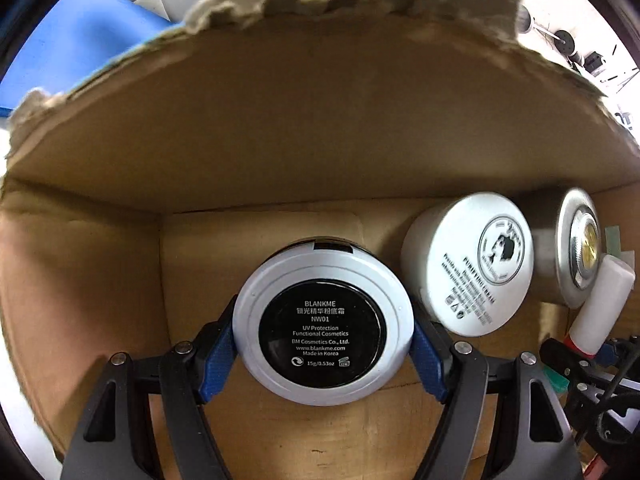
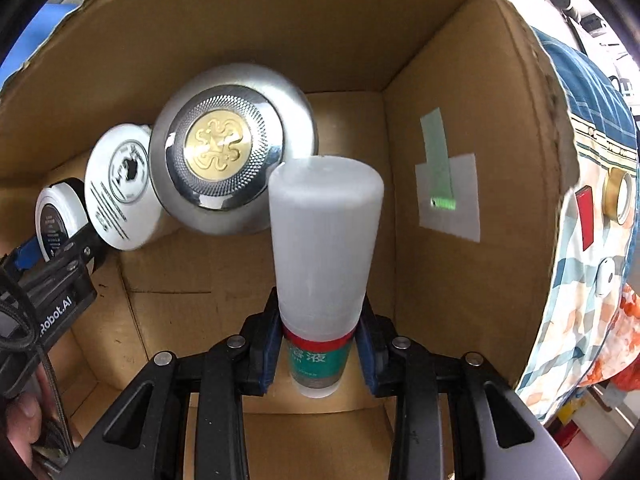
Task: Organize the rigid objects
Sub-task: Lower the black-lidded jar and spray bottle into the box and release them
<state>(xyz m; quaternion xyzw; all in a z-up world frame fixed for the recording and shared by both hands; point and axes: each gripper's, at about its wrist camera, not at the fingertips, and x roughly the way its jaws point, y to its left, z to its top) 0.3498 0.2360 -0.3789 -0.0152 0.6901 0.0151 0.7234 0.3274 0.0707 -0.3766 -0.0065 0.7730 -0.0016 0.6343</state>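
Inside the cardboard box (image 1: 280, 128): left gripper (image 1: 324, 344) clenched on the white compact (image 1: 323, 332), a white jar (image 1: 468, 264) just right of its jaws. Right gripper (image 2: 318, 344) grasps the frosted bottle (image 2: 324, 240) between its jaws; silver tin (image 2: 234, 156) ahead-left.

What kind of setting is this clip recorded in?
Probably a home or workroom packing spot. Both claws reach into a torn cardboard box holding cosmetics: a compact, a cream jar and a silver jar. A patterned cloth lies outside the box.
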